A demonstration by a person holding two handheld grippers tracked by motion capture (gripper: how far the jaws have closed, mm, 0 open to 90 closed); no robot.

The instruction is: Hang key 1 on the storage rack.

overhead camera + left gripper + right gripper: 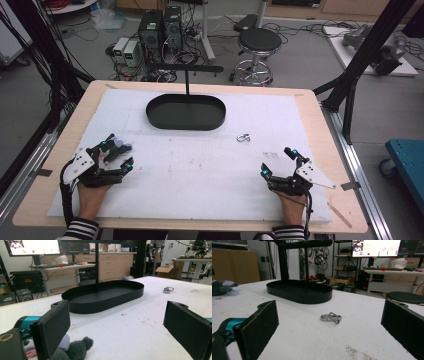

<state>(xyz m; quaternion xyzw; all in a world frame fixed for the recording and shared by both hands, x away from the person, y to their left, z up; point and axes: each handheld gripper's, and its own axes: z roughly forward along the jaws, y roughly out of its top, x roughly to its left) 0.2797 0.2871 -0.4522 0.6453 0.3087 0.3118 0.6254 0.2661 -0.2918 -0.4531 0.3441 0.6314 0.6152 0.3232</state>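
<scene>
Layout of the tabletop. A mat covers most of it. The oval tray sits on the mat at the far centre, with a post rising at its far side. The linked metal rings lie on the mat to the right of the tray and nearer the person. The plush toy lies at the left, touching the left gripper. The right gripper rests near the right front, well apart from the rings. A stool stands on the floor behind the tabletop.

My high view looks down on the whole table; my gripper views sit low, facing forward, sharing the black tray.
</scene>
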